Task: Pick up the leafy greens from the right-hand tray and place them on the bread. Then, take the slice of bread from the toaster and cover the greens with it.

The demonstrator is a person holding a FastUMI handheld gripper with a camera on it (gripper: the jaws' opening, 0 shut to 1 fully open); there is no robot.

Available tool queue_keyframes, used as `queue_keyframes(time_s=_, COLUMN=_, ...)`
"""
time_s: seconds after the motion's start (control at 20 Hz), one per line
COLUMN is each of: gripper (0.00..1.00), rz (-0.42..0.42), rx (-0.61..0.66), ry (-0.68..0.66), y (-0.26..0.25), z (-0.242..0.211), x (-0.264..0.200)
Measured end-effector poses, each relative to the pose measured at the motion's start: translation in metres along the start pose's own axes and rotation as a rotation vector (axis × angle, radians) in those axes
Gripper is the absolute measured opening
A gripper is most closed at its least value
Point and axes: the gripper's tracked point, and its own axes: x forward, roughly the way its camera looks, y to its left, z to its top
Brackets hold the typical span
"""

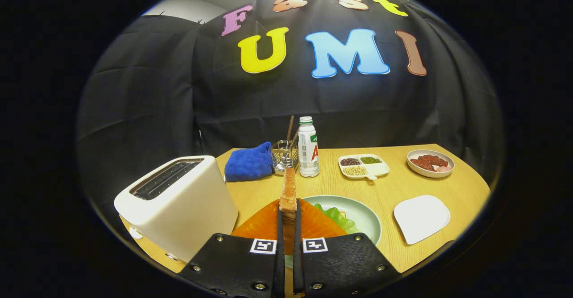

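Bread (288,190) stands on edge between the fingers of the gripper (288,226), which pinch it from both flat sides so that only its browned crust edge faces the camera. It is held over the pale green plate (365,213), where the leafy greens (336,217) lie just right of the fingers, beside a ribbed orange piece (264,222) that spreads to both sides of the slice. The white toaster (179,199) stands to the left with its slots showing dark, and the white tray (421,217) to the right holds no greens. Judging by its look, the slice is light, fairly stiff from toasting yet crumbly, so a firm squeeze could crack it or dent the crumb; a grip low on the flat faces, as now, seems sound, with the crust giving the hardest edge. The leaf under it looks soft and yielding, so the slice would probably settle unevenly and should be laid flat, not dropped.
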Motion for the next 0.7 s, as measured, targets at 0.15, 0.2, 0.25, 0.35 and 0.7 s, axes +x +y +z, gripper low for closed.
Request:
queue_keyframes(time_s=0.15, gripper=0.07, rz=-0.036, rx=-0.001, ry=-0.007, y=-0.017, z=-0.002, x=-0.001)
queue_keyframes(time_s=0.2, gripper=0.07, rz=-0.043, rx=-0.004, ry=-0.001, y=-0.022, z=-0.005, x=0.0)
queue_keyframes(time_s=0.25, gripper=0.07, rz=-0.046, rx=-0.011, ry=0.008, y=-0.025, z=-0.008, x=0.0)
queue_keyframes(time_s=0.35, gripper=0.08, rz=-0.065, rx=-0.034, ry=0.015, y=-0.034, z=-0.009, x=-0.001)
queue_keyframes(time_s=0.7, gripper=0.18, rz=-0.066, rx=-0.06, ry=0.038, y=-0.048, z=-0.017, x=-0.001)
